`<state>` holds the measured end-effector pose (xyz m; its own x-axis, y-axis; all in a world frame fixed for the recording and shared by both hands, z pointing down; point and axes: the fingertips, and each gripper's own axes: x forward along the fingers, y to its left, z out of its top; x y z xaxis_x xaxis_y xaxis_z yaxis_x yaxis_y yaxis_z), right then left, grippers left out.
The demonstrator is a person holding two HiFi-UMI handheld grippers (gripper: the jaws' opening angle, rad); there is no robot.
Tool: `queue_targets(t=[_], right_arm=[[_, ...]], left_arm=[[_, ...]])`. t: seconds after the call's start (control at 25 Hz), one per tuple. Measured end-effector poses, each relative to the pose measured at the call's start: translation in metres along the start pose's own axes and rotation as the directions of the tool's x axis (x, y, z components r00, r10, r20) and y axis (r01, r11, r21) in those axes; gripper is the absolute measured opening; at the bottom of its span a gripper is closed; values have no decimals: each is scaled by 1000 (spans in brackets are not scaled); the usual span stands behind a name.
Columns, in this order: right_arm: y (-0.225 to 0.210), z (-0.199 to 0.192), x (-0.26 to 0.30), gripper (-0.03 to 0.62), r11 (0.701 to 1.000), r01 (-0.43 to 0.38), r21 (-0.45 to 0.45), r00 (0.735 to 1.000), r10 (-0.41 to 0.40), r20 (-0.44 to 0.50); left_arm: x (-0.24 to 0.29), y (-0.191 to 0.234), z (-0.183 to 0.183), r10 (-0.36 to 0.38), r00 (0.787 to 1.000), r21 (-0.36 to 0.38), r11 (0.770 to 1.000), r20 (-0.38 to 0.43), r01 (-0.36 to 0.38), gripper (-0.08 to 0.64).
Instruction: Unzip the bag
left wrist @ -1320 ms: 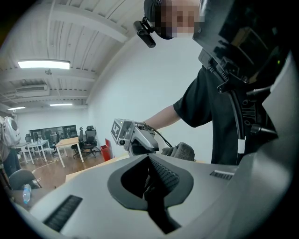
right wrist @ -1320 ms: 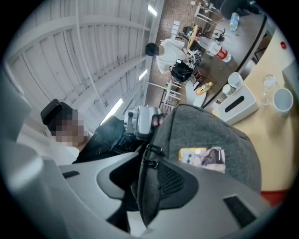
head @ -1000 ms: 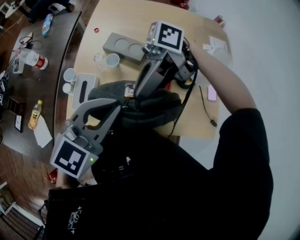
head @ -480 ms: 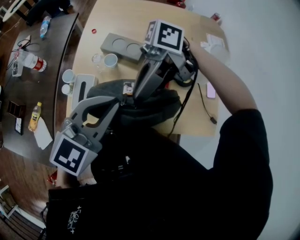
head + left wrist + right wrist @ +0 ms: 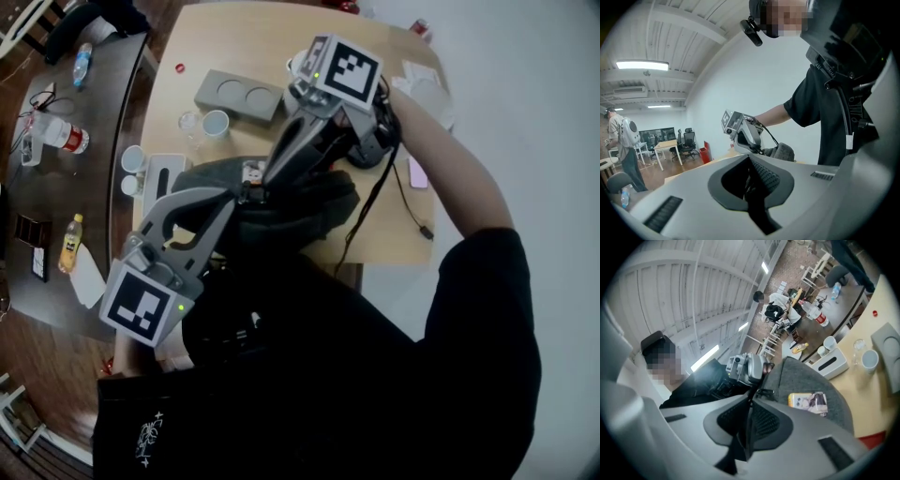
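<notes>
A: Where is the bag?

B: The dark bag (image 5: 314,208) lies on the pale wooden table (image 5: 216,47), at its near edge, right in front of the person.

A: And the left tongs?

B: The left tongs (image 5: 228,200) come in from the lower left, with their tips on the bag's left end. The pads are pressed fully together. What looks like a fold of the bag's dark fabric is nipped between them.

A: What about the right one?

B: The right tongs (image 5: 260,184) reach down from the far side, tips on the bag's top. They are close to the left tips, and I cannot tell whether the two touch. The jaws have just been closing. In the right gripper view the pads meet on a thin dark zipper pull (image 5: 764,391), with only a sliver of gap left.

A: Is anything on the bag itself?

B: A small yellow printed tag (image 5: 808,401) sits on its grey top. In that view it is just to the right of the right tongs' tips.

A: What else is on the table?

B: A grey block (image 5: 237,94) with two round hollows sits towards the far side. In front of it are a white cup (image 5: 216,122) and a clear glass (image 5: 190,120), just beside each other. A pink phone (image 5: 417,172) lies off to the right. A black cable (image 5: 375,211) runs along beside the bag's right end.
</notes>
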<state>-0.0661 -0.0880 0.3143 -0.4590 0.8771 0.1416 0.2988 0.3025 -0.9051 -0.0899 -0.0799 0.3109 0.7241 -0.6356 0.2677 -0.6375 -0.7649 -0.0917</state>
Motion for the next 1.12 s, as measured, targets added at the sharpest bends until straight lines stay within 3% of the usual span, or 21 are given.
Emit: queue_targets(t=[0.16,0.4,0.6,0.76,0.96,1.12], right_arm=[[-3,-3,-3,26,991,133,15,990,-133,51],[-10,-5,-7,10,942,307,138,931,-327,161],[-8,-5,-13,8,916,335,222,866,-392,310],[-5,-6,-18,8,902,324,285,793,-423,439],[0,-11,-23,8,871,364,331,712,-489,504],[4,-12,-23,6,863,369,345,658,-505,559]], left_arm=[[0,0,-2,-1,1000,5,1000,-3,1,0],[2,0,-3,-11,1000,0,1000,13,11,0],[3,2,1,-26,999,7,1000,31,25,0],[3,4,3,-14,999,1,1000,36,14,0],[4,5,5,-22,999,-2,1000,48,22,0],[4,6,6,-7,999,1,1000,52,6,0]])
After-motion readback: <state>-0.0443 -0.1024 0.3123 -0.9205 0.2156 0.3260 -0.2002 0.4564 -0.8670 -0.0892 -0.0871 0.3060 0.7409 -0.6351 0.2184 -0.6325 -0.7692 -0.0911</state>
